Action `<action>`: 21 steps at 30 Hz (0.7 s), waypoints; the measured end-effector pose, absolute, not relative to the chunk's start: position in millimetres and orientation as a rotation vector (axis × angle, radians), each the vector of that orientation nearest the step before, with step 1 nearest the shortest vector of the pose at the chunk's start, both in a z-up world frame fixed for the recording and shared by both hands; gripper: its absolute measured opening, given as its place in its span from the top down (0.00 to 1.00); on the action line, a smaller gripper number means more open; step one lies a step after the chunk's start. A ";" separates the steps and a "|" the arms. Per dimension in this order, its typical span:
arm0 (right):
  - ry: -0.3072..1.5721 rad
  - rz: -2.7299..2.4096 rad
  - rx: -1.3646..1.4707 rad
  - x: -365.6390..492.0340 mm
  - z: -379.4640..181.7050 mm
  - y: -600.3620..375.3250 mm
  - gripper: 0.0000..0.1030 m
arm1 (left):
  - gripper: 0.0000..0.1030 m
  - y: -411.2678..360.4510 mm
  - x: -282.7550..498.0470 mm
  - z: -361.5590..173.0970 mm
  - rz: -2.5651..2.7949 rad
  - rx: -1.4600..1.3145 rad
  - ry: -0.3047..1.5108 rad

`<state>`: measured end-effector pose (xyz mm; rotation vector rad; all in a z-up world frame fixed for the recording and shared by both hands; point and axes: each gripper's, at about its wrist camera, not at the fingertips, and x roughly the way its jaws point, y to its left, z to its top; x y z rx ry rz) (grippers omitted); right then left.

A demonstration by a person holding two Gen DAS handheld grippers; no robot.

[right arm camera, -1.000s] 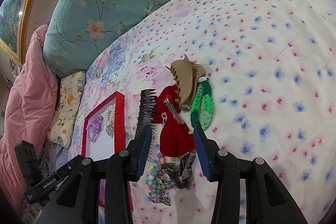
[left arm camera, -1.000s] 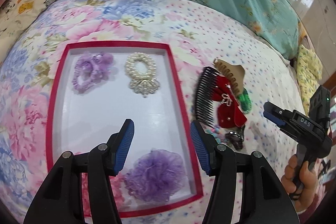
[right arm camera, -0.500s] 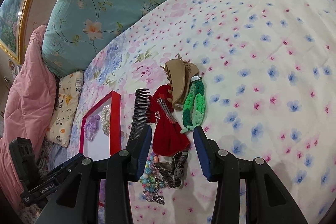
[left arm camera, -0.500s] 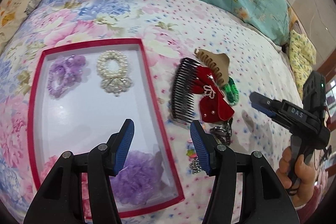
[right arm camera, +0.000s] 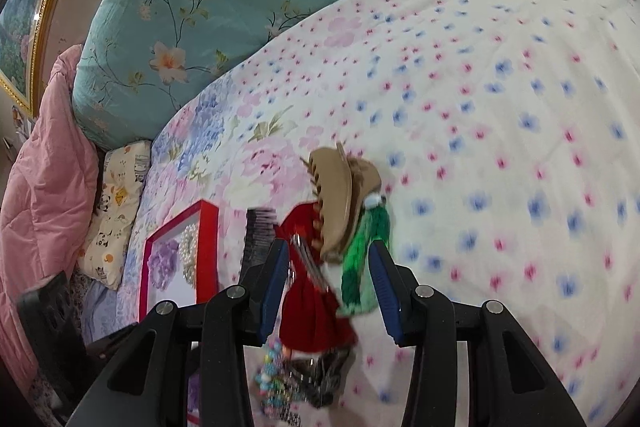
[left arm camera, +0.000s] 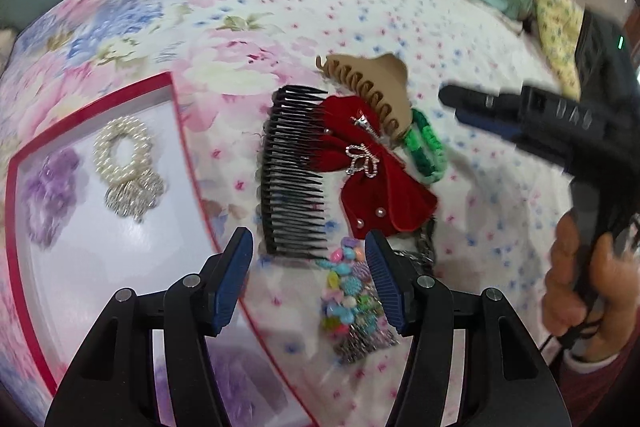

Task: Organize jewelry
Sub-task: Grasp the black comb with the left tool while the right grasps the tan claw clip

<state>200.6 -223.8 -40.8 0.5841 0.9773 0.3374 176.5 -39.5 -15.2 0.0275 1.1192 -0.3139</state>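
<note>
purple scrunchie (left arm camera: 236, 383) half-hidden, right gripper (left arm camera: 472, 107) blurred

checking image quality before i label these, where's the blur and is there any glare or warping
Left wrist view: motion smear on the red tray and the right gripper; the black comb stays fairly crisp. Right wrist view: the tan claw clip and the green braided band are smeared. Both views: fisheye bending, dark corners, no strong glare.

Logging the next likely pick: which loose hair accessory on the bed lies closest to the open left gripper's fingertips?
The colourful beaded clip, lying right beside the left gripper's right pad; the black comb, red bow and tan claw clip sit farther ahead.
</note>
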 end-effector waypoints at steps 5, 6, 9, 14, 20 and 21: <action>0.983 0.332 0.575 224.0 -46.7 -221.3 0.57 | 0.44 -55.1 195.0 -32.5 -0.297 0.099 1.163; 0.986 0.330 0.570 228.8 -48.7 -220.4 0.57 | 0.44 -57.8 198.4 -37.0 -0.291 0.113 1.173; 0.992 0.326 0.554 240.0 -53.3 -217.5 0.57 | 0.44 -61.5 204.9 -45.6 -0.287 0.123 1.192; 0.993 0.305 0.497 257.1 -58.4 -210.8 0.60 | 0.49 -64.0 210.4 -54.3 -0.263 0.155 1.184; 1.011 0.296 0.453 266.8 -67.6 -205.8 0.87 | 0.55 -63.1 211.7 -52.8 -0.275 0.156 1.162; 1.009 0.296 0.449 265.8 -67.0 -205.6 0.88 | 0.55 -62.0 211.2 -51.8 -0.278 0.147 1.158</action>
